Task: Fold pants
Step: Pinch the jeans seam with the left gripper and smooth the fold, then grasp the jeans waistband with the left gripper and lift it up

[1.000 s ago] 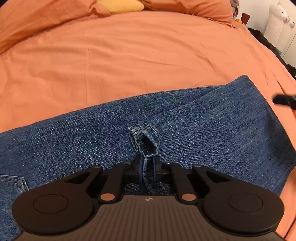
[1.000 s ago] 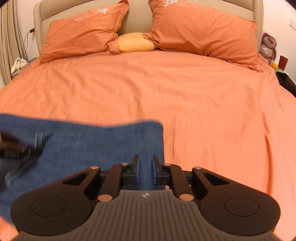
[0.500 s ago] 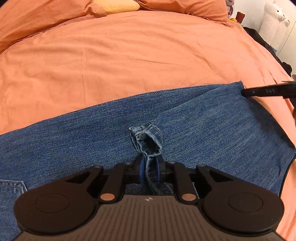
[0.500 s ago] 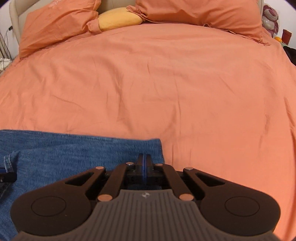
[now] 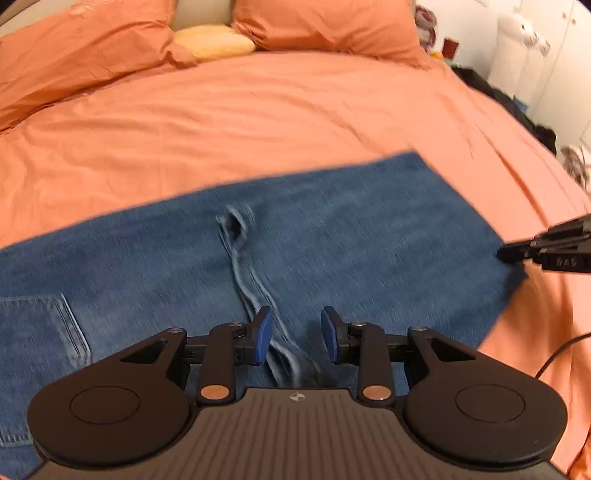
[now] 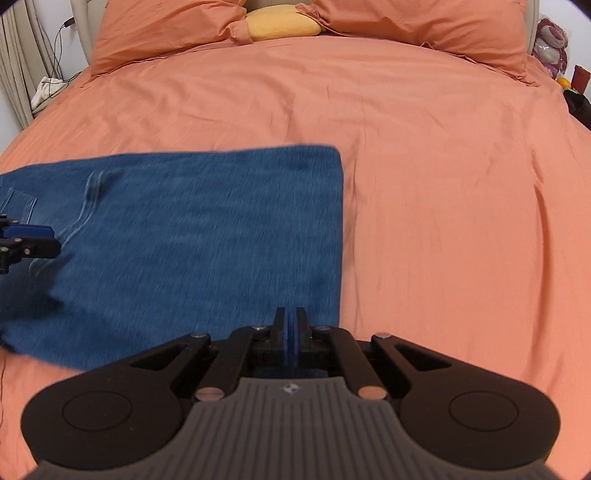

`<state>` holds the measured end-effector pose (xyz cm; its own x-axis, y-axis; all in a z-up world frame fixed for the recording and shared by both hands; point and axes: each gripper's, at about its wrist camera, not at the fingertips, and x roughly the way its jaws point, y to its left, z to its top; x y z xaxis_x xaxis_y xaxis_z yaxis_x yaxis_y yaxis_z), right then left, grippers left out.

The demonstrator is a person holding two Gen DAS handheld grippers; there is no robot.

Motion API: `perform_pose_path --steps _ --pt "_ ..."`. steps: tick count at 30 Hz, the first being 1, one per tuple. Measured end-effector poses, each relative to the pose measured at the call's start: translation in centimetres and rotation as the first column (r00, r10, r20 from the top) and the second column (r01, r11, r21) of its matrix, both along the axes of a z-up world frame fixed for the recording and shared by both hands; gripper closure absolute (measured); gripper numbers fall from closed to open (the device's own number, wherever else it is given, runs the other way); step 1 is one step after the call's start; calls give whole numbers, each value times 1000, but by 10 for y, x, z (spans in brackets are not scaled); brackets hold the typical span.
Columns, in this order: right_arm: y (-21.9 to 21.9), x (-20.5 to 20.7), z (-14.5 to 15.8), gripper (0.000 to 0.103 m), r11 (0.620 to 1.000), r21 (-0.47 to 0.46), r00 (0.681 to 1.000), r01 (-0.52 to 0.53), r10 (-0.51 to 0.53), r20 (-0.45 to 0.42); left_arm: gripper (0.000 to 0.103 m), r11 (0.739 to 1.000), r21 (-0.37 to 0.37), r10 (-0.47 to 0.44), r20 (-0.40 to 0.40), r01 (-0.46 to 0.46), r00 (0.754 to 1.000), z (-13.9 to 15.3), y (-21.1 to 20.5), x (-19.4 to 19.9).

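Observation:
The blue denim pants (image 5: 351, 251) lie folded flat on the orange bed sheet (image 5: 258, 122), also seen in the right wrist view (image 6: 207, 236). A bunched hem ridge (image 5: 243, 254) runs across the denim. My left gripper (image 5: 295, 338) is open just above the near end of that ridge, holding nothing; it shows at the left edge of the right wrist view (image 6: 29, 240). My right gripper (image 6: 290, 325) has its jaws together at the near right edge of the pants; whether cloth is between them is unclear. It shows at the right in the left wrist view (image 5: 517, 253).
Two orange pillows (image 6: 424, 26) and a yellow cushion (image 6: 280, 24) lie at the headboard. Dark clothes (image 5: 509, 107) and a white plush toy (image 5: 517, 48) sit beside the bed's right edge. Cables (image 6: 59, 48) hang at the far left.
My left gripper opened and let go of the bunched hem, which now lies on the denim. Both grippers rose and pulled back, so more of the pants is in view.

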<state>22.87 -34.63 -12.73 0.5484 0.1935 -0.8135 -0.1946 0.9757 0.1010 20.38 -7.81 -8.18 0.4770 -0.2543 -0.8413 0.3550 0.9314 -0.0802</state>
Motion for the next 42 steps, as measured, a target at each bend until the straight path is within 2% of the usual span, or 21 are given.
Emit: perform_pose_path --steps 1,5,9,12,14,15,20,23,25,28,29,33,35,36,37,39,40,42 --pt "0 -4 -1 103 1000 2 1000 1 -1 6 75 1000 12 4 -13 -4 1000 -4 0 -2" --pt "-1 -15 -14 103 1000 9 1000 10 -10 26 75 999 27 38 -39 -37 999 -21 1 -2" --pt "-3 -16 -33 103 998 47 998 42 -44 50 73 997 58 56 -16 -55 998 -34 -4 -6" --pt "-2 -19 -37 103 999 29 996 34 -36 76 73 994 88 56 7 -57 998 -36 -10 -7" --pt "0 -16 -37 103 999 10 997 33 -33 73 69 994 93 65 3 -65 998 -34 -10 -5" --pt "3 -15 -36 103 999 0 997 34 -34 65 62 993 95 73 -2 -72 997 -33 -9 -5" --pt "12 -7 -17 103 997 -64 999 37 -36 21 62 988 -34 148 -26 -149 989 -6 21 -13" --pt "21 -12 6 89 998 -59 998 38 -36 45 61 985 -56 162 11 -161 987 16 44 -29" --pt "36 -17 20 69 995 -96 997 -2 10 79 60 982 -60 179 31 -177 983 29 63 -38" --pt "65 -23 31 53 985 -146 989 -94 109 97 60 971 -86 225 35 -221 974 45 93 -50" --pt "74 -24 34 53 982 -146 986 -123 138 98 60 967 -88 244 38 -240 969 48 104 -53" --pt "106 -27 42 53 970 -101 964 -223 234 126 52 932 -89 359 95 -351 928 58 149 -71" --pt "126 -25 47 52 960 -99 952 -262 274 134 50 907 -131 415 104 -401 904 59 175 -77" --pt "136 -22 47 50 955 -102 949 -278 289 122 49 885 -140 459 98 -444 883 58 189 -80" --pt "144 -21 47 43 948 -100 941 -303 315 127 49 856 -145 510 85 -496 856 56 202 -82" --pt "160 -25 48 30 920 -122 904 -371 388 181 50 807 -180 578 44 -562 815 51 229 -86" --pt "169 -27 48 29 904 -155 882 -399 424 204 51 780 -202 608 20 -593 793 47 242 -87" --pt "189 -24 47 32 876 -229 861 -425 469 196 50 716 -251 671 -6 -651 741 38 264 -91"
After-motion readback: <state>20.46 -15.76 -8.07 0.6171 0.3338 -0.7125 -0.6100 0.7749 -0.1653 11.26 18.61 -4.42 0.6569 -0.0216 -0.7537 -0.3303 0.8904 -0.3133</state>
